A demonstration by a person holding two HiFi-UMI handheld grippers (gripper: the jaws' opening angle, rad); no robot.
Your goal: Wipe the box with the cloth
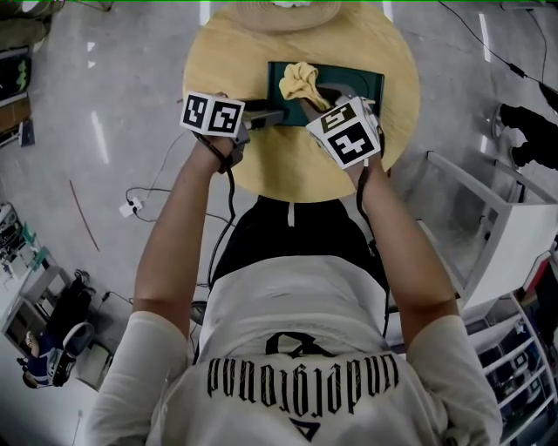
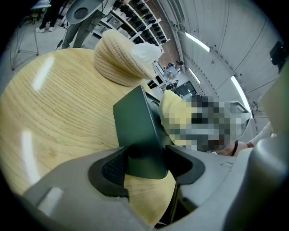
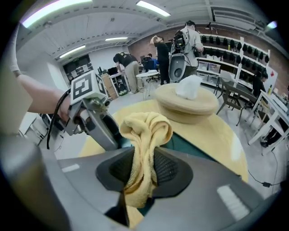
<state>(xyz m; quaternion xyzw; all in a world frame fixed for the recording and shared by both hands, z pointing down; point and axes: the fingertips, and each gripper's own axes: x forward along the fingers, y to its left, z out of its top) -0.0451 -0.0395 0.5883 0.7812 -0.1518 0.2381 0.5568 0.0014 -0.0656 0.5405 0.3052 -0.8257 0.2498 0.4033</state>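
Observation:
A dark green box (image 1: 353, 85) lies in the middle of the round wooden table (image 1: 222, 61). My left gripper (image 1: 261, 117) is shut on the box's near left corner. In the left gripper view the green box (image 2: 137, 126) fills the gap between both pads (image 2: 113, 168). A crumpled yellow cloth (image 1: 301, 83) rests on the box top, and my right gripper (image 1: 316, 104) is shut on it. In the right gripper view the cloth (image 3: 145, 133) bunches up between the jaws, with the box (image 3: 192, 145) just beyond and the left gripper (image 3: 97, 119) at the left.
A beige woven hat (image 3: 186, 103) with a white tissue (image 3: 188, 86) on top sits at the table's far edge (image 1: 279, 12). A white frame (image 1: 488, 218) stands to the right of the table. People and shelves fill the background. Cables lie on the floor at left.

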